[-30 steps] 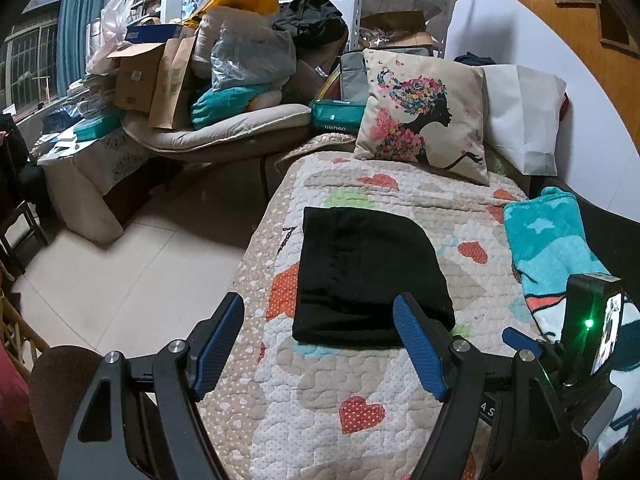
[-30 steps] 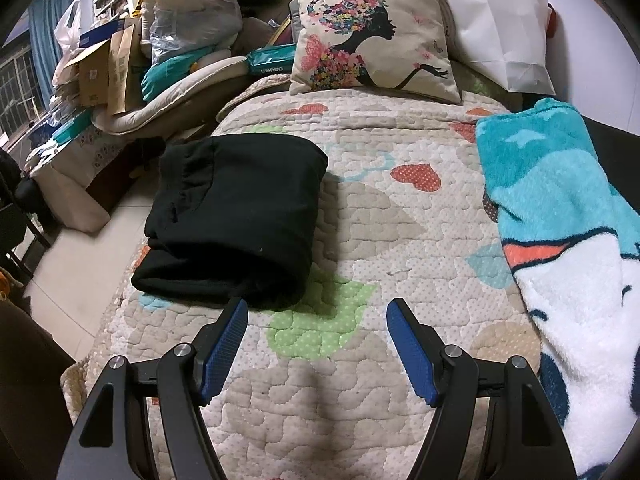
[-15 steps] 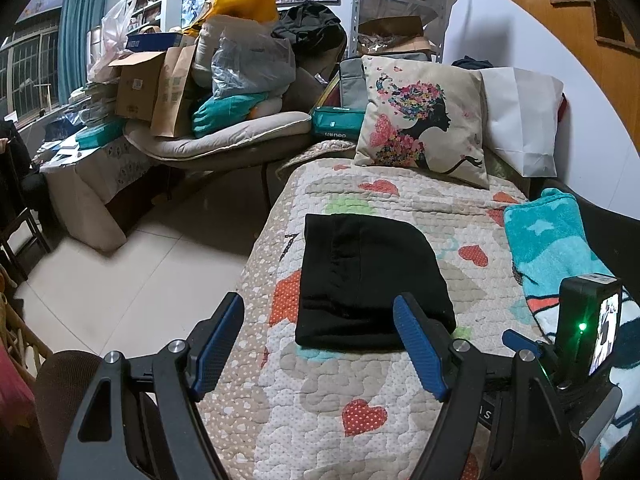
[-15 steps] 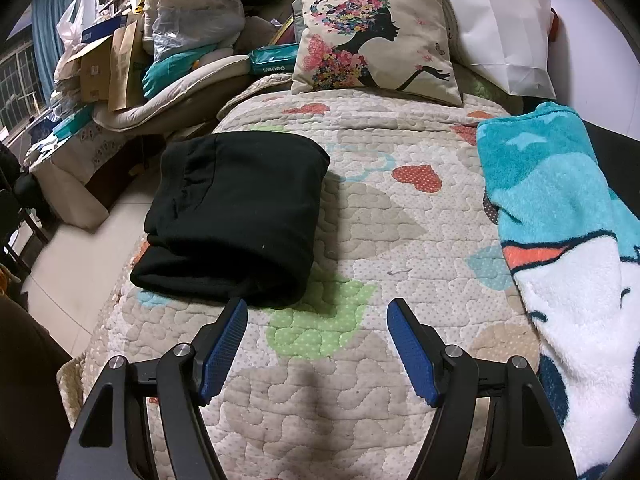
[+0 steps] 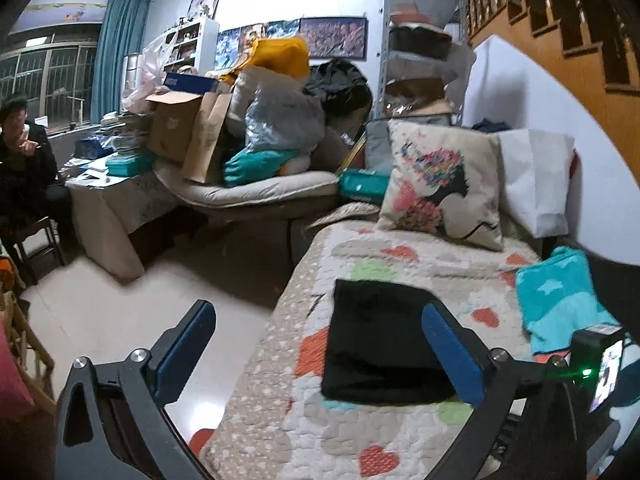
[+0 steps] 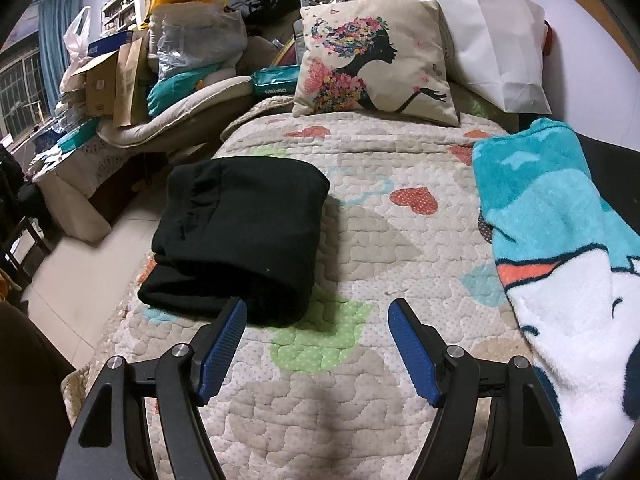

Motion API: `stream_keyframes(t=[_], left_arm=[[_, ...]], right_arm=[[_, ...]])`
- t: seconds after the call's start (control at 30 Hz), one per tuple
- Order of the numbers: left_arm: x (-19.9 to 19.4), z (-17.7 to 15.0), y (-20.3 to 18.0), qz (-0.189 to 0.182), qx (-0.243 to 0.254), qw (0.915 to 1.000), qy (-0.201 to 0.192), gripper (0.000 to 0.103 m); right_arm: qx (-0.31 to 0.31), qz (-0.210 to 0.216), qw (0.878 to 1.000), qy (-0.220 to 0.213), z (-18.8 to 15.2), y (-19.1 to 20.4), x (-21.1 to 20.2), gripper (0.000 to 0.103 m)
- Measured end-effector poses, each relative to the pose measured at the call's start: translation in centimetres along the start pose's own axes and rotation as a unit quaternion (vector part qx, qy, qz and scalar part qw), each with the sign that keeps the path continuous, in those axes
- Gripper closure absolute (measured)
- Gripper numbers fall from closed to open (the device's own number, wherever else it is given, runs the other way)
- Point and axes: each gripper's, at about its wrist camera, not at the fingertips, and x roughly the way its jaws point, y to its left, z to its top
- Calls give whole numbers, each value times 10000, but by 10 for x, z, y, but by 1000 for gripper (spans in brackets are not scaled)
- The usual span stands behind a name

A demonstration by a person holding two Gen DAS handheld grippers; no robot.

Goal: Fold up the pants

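Black pants folded up on the bed, both claws let go

The pants (image 6: 240, 236) lie in a neat thick bundle on the heart quilt (image 6: 380, 240), near the floor-side edge. The left claw (image 5: 320, 352) is opening wide with nothing gripped between its jaws. The right claw (image 6: 316, 344) is spread apart and empty, just in front of the bundle. The folding looks done; next is maybe only a little pat to tidy it

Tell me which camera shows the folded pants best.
The right wrist view: the pants lie whole, sharp and unobstructed on the quilt, layers visible. In the left wrist view they are blurred and partly hidden behind a finger.
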Motion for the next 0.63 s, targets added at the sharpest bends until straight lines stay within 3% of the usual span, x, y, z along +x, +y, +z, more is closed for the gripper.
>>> stream_keyframes(t=[0.1,0.2,0.33,0.63], left_arm=[[12,-3,5,-202,0,9995,247,0],[34,-11,15,-510,-374,9939,907,0],[57,-28,13,-425,-313,9879,1455,0],[75,-37,15,-287,-400,9813,1859,0]], right_arm=[[-99,51,9999,-18,1,1,0,24],[-201,124,9997,39,0,2,2,21],[-309,197,9992,140,-3,6,6,21],[-343,109,9992,169,-7,7,5,20]])
